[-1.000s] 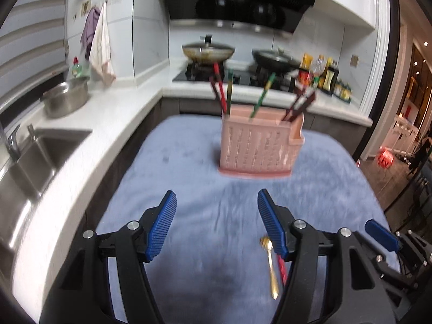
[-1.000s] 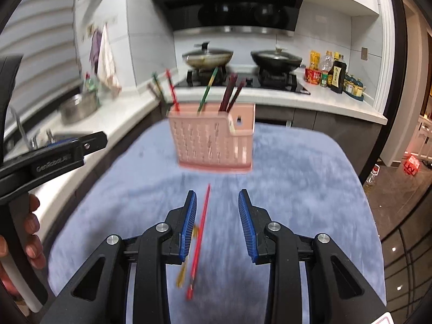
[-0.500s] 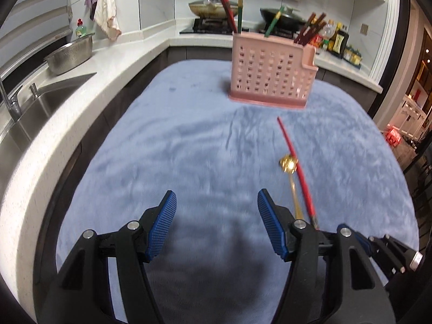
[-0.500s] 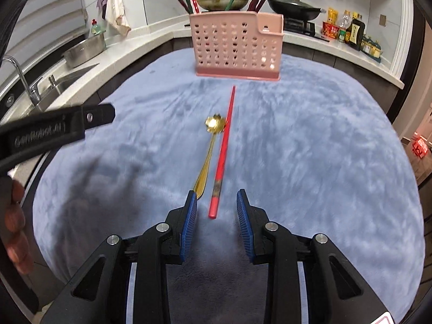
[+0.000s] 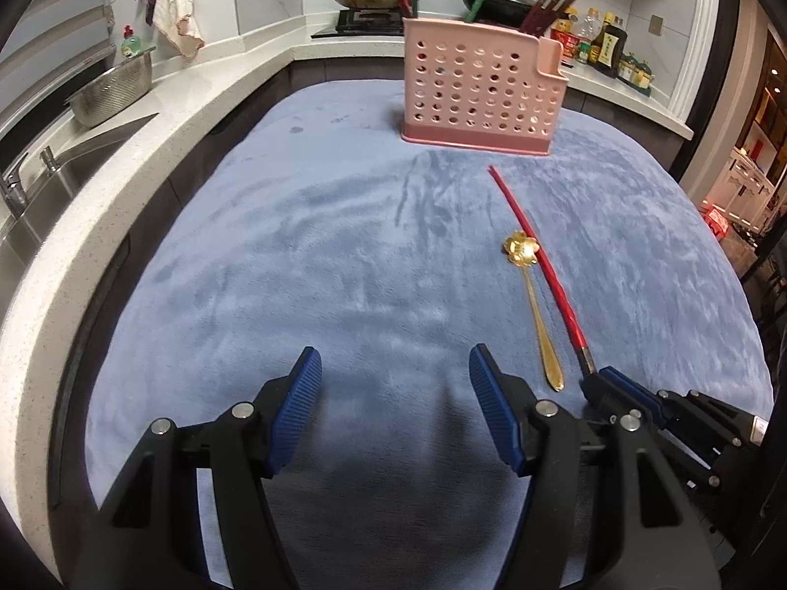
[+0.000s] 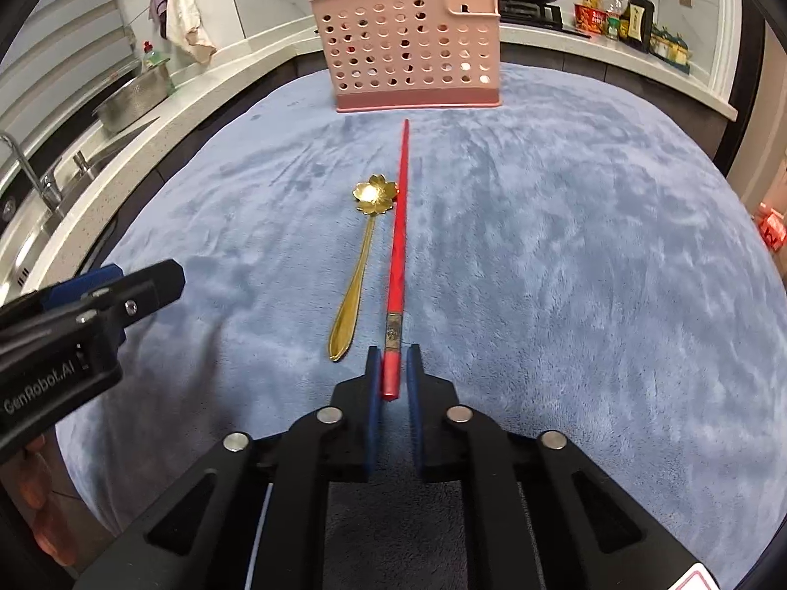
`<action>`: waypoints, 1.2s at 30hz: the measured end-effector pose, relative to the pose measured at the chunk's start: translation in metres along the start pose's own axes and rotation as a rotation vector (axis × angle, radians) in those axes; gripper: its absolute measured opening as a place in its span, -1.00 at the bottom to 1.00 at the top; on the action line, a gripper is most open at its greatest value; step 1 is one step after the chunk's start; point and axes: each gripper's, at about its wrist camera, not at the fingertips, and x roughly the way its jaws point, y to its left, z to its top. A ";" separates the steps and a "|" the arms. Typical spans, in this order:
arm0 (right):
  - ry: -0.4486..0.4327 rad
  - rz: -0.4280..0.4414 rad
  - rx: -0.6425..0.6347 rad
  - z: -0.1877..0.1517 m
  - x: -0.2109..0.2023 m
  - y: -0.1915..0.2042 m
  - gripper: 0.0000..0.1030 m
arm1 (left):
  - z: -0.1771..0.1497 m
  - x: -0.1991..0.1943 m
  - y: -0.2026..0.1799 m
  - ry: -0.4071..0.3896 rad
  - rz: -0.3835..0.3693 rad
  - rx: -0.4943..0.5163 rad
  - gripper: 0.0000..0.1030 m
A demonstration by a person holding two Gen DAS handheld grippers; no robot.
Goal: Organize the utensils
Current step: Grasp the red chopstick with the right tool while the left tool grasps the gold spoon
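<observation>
Left wrist view: left gripper [image 5: 393, 396] spread wide above the blue plush cloth [image 5: 305, 255] covering the table, nothing between its blue ribbed pads. To its right, a red chopstick [image 5: 533, 250] lying flat on the cloth, thin tip toward the pink perforated utensil holder [image 5: 479, 91], thick end hidden at the tips of the right gripper [image 5: 597, 378]. Just beside the chopstick, a gold spoon [image 5: 533, 295] with a flower-shaped bowl, bowl nearly touching the red shaft. Several chopsticks standing upright in the holder at the cloth's far edge. Right wrist view: right gripper [image 6: 393, 373] just closing, now narrowed to a slit and pinching the chopstick [image 6: 398, 226] at its thick end, beyond a dark patterned band on the shaft. Chopstick still flat on the cloth [image 6: 565, 246], pointing straight at the holder [image 6: 408, 44]. Spoon [image 6: 361, 265] lying to the left, apart from the pads. Left gripper [image 6: 110, 290] at the left edge, well clear of both utensils.
</observation>
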 end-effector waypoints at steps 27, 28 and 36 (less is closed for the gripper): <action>-0.024 -0.018 0.098 -0.012 -0.030 -0.042 -0.86 | -0.011 0.038 -0.065 0.102 -0.179 0.087 -0.78; -0.024 -0.017 0.098 -0.012 -0.030 -0.042 -0.86 | -0.011 0.038 -0.064 0.103 -0.185 0.085 -0.80; -0.042 -0.005 0.094 -0.012 -0.038 -0.039 -0.86 | -0.003 0.012 -0.059 0.032 -0.183 0.089 -0.80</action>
